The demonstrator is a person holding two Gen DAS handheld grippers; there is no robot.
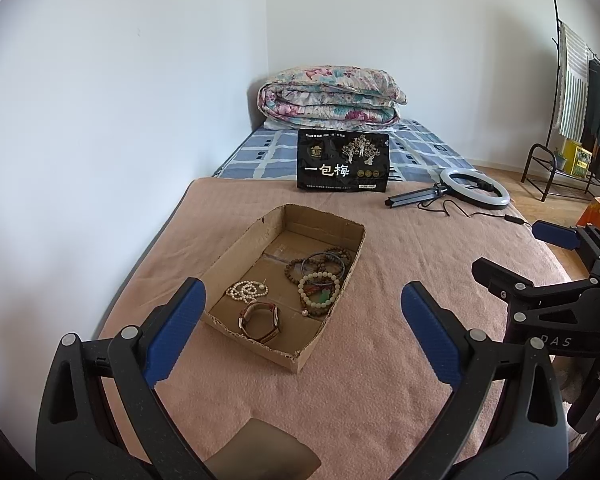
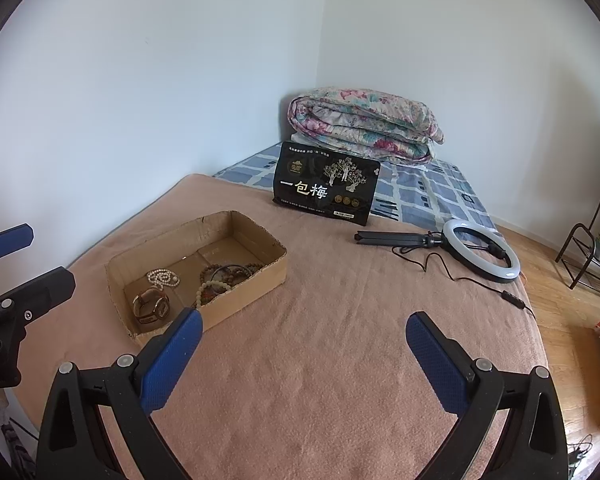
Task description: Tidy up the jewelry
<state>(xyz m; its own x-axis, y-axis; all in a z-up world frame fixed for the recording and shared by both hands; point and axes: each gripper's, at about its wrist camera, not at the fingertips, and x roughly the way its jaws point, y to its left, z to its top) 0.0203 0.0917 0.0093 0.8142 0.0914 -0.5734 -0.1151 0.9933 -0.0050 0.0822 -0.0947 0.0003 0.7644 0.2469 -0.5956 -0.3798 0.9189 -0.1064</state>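
A shallow cardboard box [image 1: 240, 246] sits on the pink blanket and holds jewelry: a white pearl strand [image 1: 246, 290], a brown-strap watch [image 1: 260, 318], a pale green bead bracelet [image 1: 319, 289] and dark wooden bead bracelets [image 1: 324, 265]. My left gripper [image 1: 302, 304] is open and empty, hovering just in front of the box. My right gripper [image 2: 304, 336] is open and empty over bare blanket to the right of the box [image 2: 244, 296]. The watch [image 2: 152, 306] and pearls [image 2: 163, 278] show in the right wrist view too. The right gripper also shows at the right edge of the left wrist view [image 1: 556, 236].
A black snack bag [image 1: 343, 166] stands at the blanket's far edge. A ring light on a tripod [image 1: 474, 188] lies at the right with its cord trailing. A folded floral quilt [image 1: 330, 98] lies by the wall. A clothes rack [image 1: 580, 92] stands far right. A dark flat object [image 1: 260, 452] lies under the left gripper.
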